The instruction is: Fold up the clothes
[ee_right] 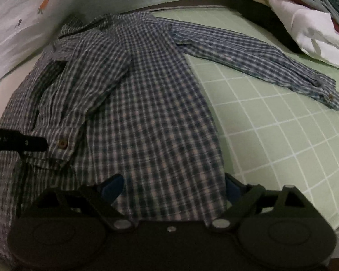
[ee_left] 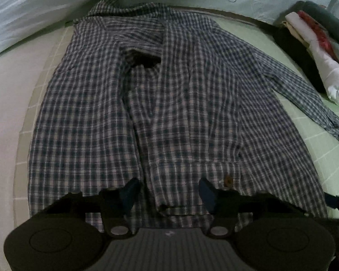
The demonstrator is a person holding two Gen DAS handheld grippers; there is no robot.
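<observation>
hovering both grippers over the near hem of the plaid shirt (ee_left: 169,103) spread on the green grid mat (ee_right: 271,124); your left gripper (ee_left: 168,192) fingers part-open, right gripper (ee_right: 174,187) fingers wide, neither holding cloth.

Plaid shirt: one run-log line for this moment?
plaid shirt: flat on green mat | one sleeve folded in, other out | both jaws open, nothing held

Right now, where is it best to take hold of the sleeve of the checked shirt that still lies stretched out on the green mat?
Grip the outstretched sleeve of the blue-and-white checked cotton shirt at its buttoned cuff. That end lies flat and free on the green gridded mat, clear of the shirt body. Probably come from the mat side with the right hand-held gripper, its jaws open.
</observation>
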